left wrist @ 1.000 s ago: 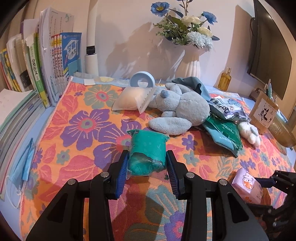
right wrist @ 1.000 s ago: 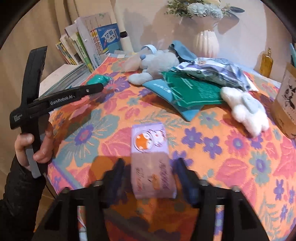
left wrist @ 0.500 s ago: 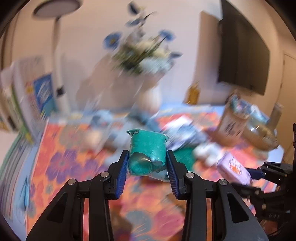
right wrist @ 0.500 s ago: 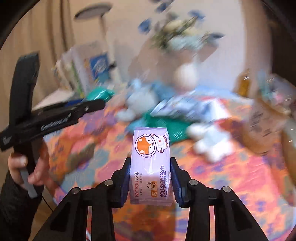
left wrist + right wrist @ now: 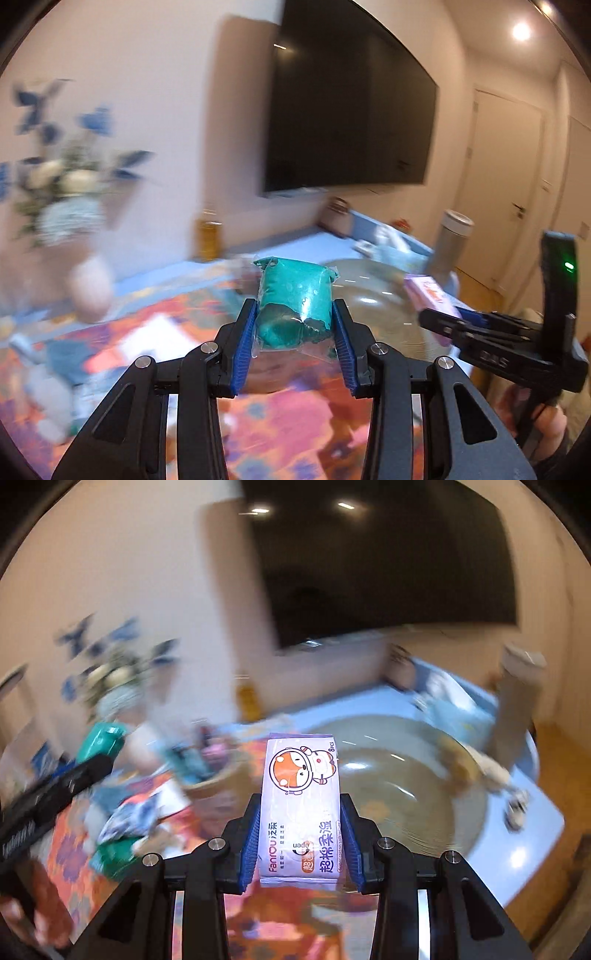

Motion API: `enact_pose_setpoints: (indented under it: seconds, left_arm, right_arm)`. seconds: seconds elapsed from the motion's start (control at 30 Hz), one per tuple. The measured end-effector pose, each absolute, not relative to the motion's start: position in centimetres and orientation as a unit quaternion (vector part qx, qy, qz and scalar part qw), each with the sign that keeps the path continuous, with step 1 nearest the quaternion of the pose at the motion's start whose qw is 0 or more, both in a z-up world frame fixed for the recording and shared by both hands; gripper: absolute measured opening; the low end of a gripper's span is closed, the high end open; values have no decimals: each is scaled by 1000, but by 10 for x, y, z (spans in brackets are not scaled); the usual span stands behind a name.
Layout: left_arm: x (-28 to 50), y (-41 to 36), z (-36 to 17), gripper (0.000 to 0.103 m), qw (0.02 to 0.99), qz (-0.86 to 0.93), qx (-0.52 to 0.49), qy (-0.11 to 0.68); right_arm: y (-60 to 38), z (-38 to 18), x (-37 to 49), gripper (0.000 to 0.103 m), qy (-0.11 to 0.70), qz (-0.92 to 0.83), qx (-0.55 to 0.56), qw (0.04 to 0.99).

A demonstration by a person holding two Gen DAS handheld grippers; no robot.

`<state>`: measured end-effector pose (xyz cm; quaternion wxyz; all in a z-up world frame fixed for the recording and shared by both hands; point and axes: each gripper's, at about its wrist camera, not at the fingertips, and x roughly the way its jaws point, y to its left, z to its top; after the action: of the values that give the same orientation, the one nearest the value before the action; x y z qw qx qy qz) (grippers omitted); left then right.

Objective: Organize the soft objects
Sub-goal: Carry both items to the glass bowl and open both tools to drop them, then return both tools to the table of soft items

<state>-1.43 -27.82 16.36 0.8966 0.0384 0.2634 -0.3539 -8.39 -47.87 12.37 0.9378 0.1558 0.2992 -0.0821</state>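
Left gripper (image 5: pixel 294 328) pinching the green bag (image 5: pixel 293 304), right gripper (image 5: pixel 299 832) clamped on the purple wipes pack (image 5: pixel 301 808) — both held aloft near the desk's right end, in front of the glass bowl (image 5: pixel 406 786). A second ago both sat low over the floral cloth (image 5: pixel 288 417) — views now blurred, facing the TV (image 5: pixel 347 110).

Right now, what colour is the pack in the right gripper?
Pale purple wipes pack with an orange cartoon fox; right wrist view shows it best.

A teal bundle (image 5: pixel 293 301), a lilac wipes pack (image 5: pixel 302 805) with an orange cartoon, an orange floral cloth (image 5: pixel 280 417).
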Motion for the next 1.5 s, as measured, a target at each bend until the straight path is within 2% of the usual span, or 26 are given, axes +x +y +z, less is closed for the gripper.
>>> enact_pose_setpoints:
  seconds: [0.23, 0.3, 0.33, 0.37, 0.4, 0.5, 0.73, 0.87, 0.9, 1.03, 1.07, 1.17, 1.33, 1.5]
  left_arm:
    - [3, -357, 130, 37, 858, -402, 60, 314]
    - [7, -367, 123, 49, 851, -411, 65, 319]
    - [9, -372, 119, 65, 849, -414, 66, 322]
    - [11, -373, 117, 85, 848, -413, 64, 324]
    - [12, -373, 116, 90, 849, -414, 59, 323]
    - [7, -366, 117, 90, 850, -418, 56, 316]
    - [-10, -313, 139, 90, 868, -395, 47, 298]
    - [-30, -251, 159, 90, 897, -350, 69, 262]
    - [-34, -231, 167, 90, 906, -331, 66, 257]
    - [-54, -148, 197, 90, 933, -274, 35, 231]
    - [-61, -128, 203, 90, 940, -258, 32, 222]
    - [-77, -74, 212, 90, 956, -209, 22, 207]
    - [-76, -1, 184, 90, 958, -159, -32, 235]
    - [-60, 28, 115, 90, 949, -111, -34, 293]
  right_arm:
    - [-538, 102, -78, 40, 334, -141, 212, 907]
    - [-543, 100, -72, 46, 350, -153, 216, 899]
    - [-539, 100, -67, 47, 353, -155, 213, 898]
    - [-540, 101, -66, 48, 352, -157, 210, 899]
    - [-541, 102, -68, 49, 350, -160, 208, 899]
    - [-540, 106, -74, 54, 343, -163, 205, 902]
    - [-525, 109, -82, 55, 342, -142, 201, 907]
    - [-493, 121, -87, 57, 337, -109, 176, 919]
    - [-487, 124, -89, 62, 333, -103, 171, 921]
    - [-450, 134, -93, 63, 319, -53, 169, 931]
    - [-438, 135, -92, 65, 319, -35, 168, 932]
    - [-400, 133, -89, 90, 316, 18, 169, 934]
    - [-345, 109, -74, 92, 324, 105, 186, 922]
    - [-291, 61, -54, 92, 342, 155, 163, 912]
